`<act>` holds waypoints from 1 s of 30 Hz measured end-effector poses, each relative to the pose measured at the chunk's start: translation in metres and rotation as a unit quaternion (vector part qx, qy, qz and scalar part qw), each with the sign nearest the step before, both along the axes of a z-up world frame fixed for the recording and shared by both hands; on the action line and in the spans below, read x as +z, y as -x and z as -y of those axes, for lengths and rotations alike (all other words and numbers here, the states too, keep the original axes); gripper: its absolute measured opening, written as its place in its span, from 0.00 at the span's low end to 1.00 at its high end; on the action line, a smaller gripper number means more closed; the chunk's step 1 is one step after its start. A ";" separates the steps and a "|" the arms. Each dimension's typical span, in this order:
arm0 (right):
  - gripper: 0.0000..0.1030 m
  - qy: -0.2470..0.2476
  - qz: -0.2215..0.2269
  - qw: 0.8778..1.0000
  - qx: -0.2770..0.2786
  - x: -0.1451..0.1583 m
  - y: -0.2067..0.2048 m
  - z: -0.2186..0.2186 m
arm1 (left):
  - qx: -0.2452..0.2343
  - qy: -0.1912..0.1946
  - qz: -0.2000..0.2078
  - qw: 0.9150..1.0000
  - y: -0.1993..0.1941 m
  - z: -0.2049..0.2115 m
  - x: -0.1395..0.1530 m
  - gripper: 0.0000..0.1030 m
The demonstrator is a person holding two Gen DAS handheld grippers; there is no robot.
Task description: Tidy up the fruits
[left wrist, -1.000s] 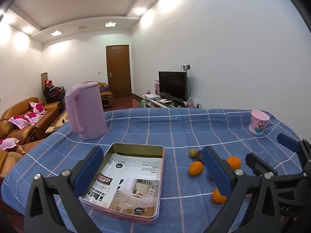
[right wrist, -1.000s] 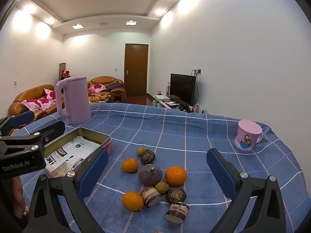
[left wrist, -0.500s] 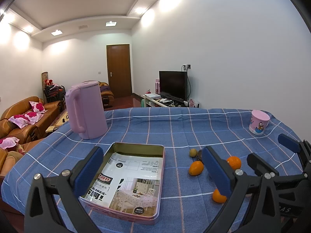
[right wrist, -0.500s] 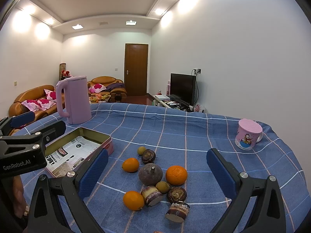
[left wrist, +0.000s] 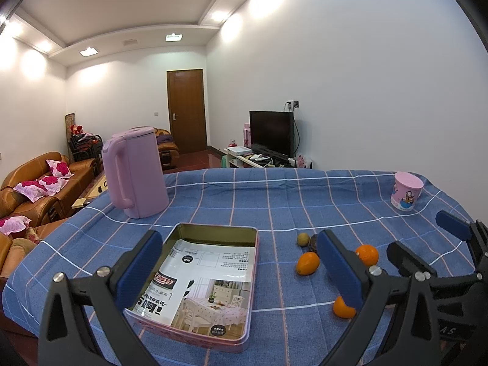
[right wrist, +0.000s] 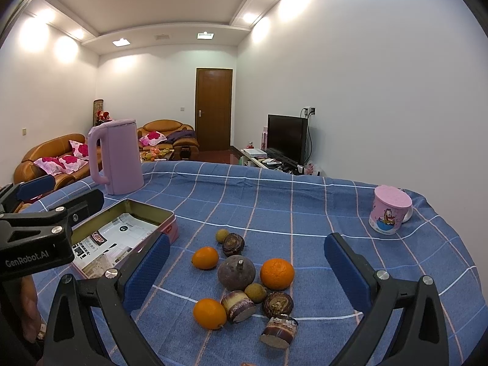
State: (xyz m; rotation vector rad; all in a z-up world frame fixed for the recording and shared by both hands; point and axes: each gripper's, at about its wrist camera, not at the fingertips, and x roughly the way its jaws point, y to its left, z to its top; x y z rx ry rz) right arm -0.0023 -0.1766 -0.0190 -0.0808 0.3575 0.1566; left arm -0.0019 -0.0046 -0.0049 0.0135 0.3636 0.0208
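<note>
Living-room setting, with sofas, a door and a television at the far end. Nearer, a table (right wrist: 274, 201) under a blue checked cloth.

Judged as barely begun, if begun at all. No fruit in the tin (left wrist: 219, 228), only a printed paper sheet (left wrist: 207, 280) lining its bottom. All the fruit loose on the cloth, clustered just to the right of the tin and apart from it.

Left gripper (left wrist: 238, 259) hovering over the near end of the tin, jaws spread wide and holding nothing. Right gripper (right wrist: 247, 268) hovering over the fruit cluster, jaws likewise wide apart and empty, touching none of the pieces.

Counted from the right wrist view:
- Three oranges (right wrist: 205, 257): one far left, one right, one near.
- One big purple fruit (right wrist: 236, 273) in the middle, stem up.
- Two small greenish fruits (right wrist: 222, 235): one at the far edge, one tucked just near the purple one.
- Two dark brown bulbs (right wrist: 233, 244): one far, one near.
- Two cut stalk pieces (right wrist: 239, 306), purple-skinned, lying at the near side.

Ten pieces in all, every one left to move. Possibly another scrap at the very bottom edge, too cropped to tell.

Also one tin, one pink kettle (right wrist: 117, 157) far left and one pink mug (right wrist: 389, 213) far right.
</note>
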 end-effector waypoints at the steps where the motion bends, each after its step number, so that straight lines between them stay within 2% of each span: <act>1: 0.99 0.001 0.000 1.000 -0.001 0.000 0.000 0.000 | 0.000 0.000 -0.001 1.000 0.000 0.000 0.000 1.00; 30: 0.99 0.000 -0.003 1.000 0.001 -0.003 0.001 0.000 | -0.001 -0.001 -0.001 1.000 0.000 0.002 -0.002 1.00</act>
